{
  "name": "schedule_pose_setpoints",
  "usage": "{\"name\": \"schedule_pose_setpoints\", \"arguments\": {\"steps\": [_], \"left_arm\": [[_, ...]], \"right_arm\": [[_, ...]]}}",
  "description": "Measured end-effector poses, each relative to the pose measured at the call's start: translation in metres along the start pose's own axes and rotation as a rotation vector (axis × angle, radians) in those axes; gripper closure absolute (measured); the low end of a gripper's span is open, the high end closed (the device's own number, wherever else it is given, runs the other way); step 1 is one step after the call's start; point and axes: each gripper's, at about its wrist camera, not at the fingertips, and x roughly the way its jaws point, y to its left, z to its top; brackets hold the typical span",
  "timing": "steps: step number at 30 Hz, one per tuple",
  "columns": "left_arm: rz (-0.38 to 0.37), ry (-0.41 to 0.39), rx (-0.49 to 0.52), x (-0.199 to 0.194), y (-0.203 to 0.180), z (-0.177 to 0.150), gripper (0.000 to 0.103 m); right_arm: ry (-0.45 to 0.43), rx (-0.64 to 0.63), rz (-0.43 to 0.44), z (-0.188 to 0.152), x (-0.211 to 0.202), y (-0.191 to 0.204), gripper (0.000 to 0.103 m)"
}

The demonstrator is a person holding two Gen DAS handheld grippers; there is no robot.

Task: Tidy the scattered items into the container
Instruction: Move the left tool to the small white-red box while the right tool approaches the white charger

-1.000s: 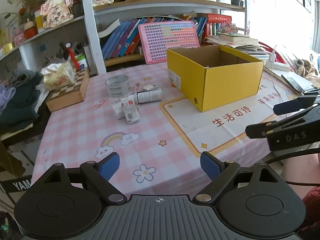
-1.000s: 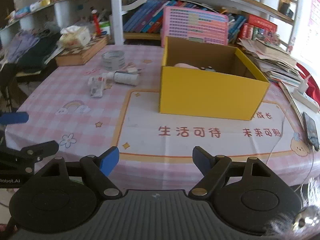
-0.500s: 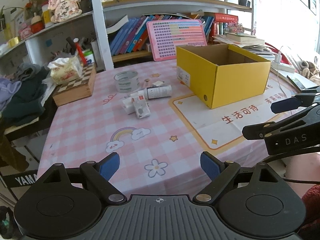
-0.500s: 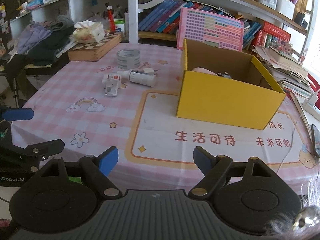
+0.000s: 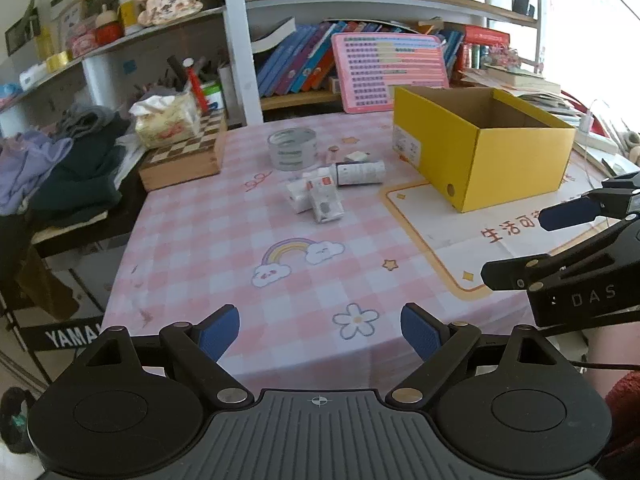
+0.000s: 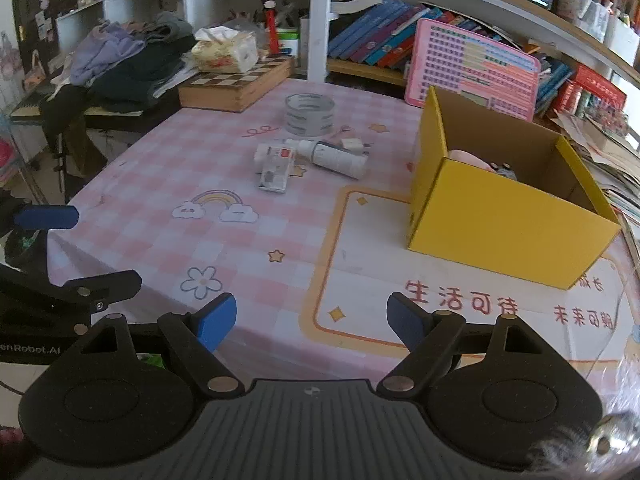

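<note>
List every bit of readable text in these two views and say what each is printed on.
"生活可待" – tablecloth, red print near the yellow box.
"未来可期" – same tablecloth, further right.
"DAS" – body of the right tongs.
"nRobot.AI" – body of the left tongs, cut off at the edge.
"YAMA" – black strip beside the table, cut off.
Carton, bottle, tape roll and pink chart: print too small to read.

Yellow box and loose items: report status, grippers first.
Left gripper and right gripper open, empty. Tape, bottle, cartons loose left of box. Path clear.
</note>
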Motion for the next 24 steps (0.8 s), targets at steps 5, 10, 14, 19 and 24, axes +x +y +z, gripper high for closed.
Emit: {"name": "schedule_pose_setpoints", "arguments": {"steps": [5,10,14,19,24], "left_arm": [[-0.004,0.016,0.004,0.006,0.001,0.0,0.013],[-0.009,0.029,0.004,0.014,0.002,0.003,0.013],[-0.012,0.04,0.001,0.021,0.002,0.006,0.013],[-0.016,0.051,-0.001,0.03,0.003,0.01,0.013],[-0.013,0.055,0.006,0.039,0.002,0.017,0.013]], "right_arm": [[0.004,-0.003,-0.004,0.004,0.005,0.001,0.021],[-0.001,-0.015,-0.008,0.01,0.011,0.0,0.022],[0.014,-0.025,-0.001,0.014,0.019,-0.001,0.022],[0.024,-0.039,0.009,0.022,0.03,-0.005,0.023],[0.012,-0.062,0.013,0.034,0.039,-0.008,0.026]]}}
